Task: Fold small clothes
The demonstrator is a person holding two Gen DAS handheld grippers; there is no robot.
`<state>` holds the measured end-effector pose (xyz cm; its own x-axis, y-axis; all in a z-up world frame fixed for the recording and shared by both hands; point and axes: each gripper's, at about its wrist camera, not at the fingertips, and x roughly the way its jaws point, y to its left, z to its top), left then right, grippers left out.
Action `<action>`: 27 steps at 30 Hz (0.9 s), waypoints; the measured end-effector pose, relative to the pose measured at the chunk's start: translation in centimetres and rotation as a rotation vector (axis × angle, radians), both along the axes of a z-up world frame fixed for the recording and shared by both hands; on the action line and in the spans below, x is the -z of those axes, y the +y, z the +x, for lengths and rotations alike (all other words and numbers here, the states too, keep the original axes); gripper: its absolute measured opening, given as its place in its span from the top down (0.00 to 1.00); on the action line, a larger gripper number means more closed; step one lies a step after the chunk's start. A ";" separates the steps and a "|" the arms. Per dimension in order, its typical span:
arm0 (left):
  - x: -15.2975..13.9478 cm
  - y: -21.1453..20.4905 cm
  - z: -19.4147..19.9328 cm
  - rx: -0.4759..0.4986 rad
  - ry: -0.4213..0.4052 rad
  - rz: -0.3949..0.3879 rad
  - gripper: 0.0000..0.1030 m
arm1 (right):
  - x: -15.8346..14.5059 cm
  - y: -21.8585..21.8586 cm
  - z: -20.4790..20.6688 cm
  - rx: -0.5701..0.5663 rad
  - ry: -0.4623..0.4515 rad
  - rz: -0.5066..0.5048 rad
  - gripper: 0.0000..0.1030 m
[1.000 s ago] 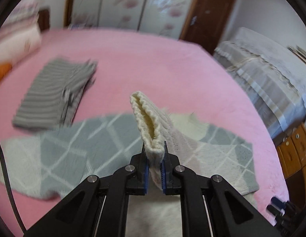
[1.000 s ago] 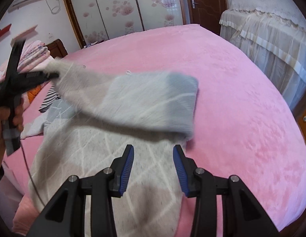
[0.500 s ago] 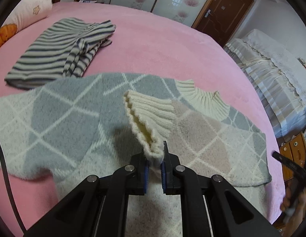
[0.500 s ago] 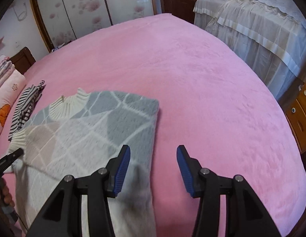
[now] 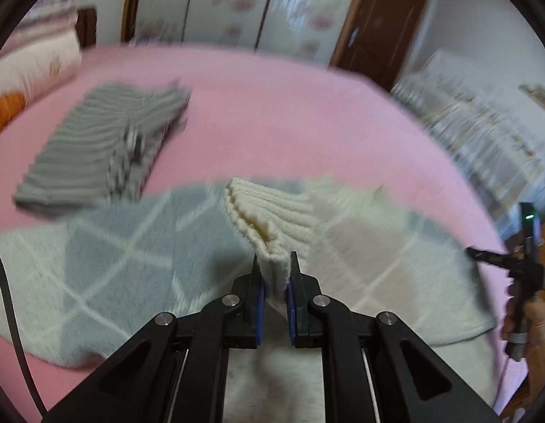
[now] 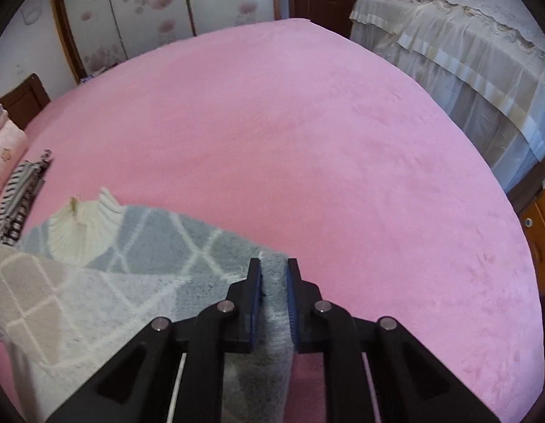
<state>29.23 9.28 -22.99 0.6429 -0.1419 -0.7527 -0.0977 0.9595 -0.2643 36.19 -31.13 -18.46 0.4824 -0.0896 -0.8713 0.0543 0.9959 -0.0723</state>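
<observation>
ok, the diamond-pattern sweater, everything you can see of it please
The sweater is a fuzzy knit in grey, beige and cream diamonds with a ribbed cream collar. It lies spread on the pink bedspread, near a folded striped garment. The left gripper is shut on its ribbed cream cuff, with the sleeve drawn over the body. The right gripper is closing on the grey edge of the opposite side.
</observation>
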 end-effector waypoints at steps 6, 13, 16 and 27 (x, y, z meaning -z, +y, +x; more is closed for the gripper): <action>2.4 1.2 0.0 -0.038 0.109 -0.034 0.66 | -2.1 -2.0 -1.5 0.048 -0.024 0.071 0.62; -0.7 3.4 -3.3 -0.072 0.073 -0.095 0.47 | -5.9 -2.2 -9.1 -0.038 -0.061 0.073 0.56; -0.8 3.5 -4.5 -0.076 0.087 -0.117 0.47 | -5.4 -1.8 -12.9 -0.065 -0.050 0.085 0.56; 1.4 3.0 -1.4 -0.099 0.170 -0.202 0.62 | -1.8 2.6 -14.8 -0.153 -0.023 -0.109 0.56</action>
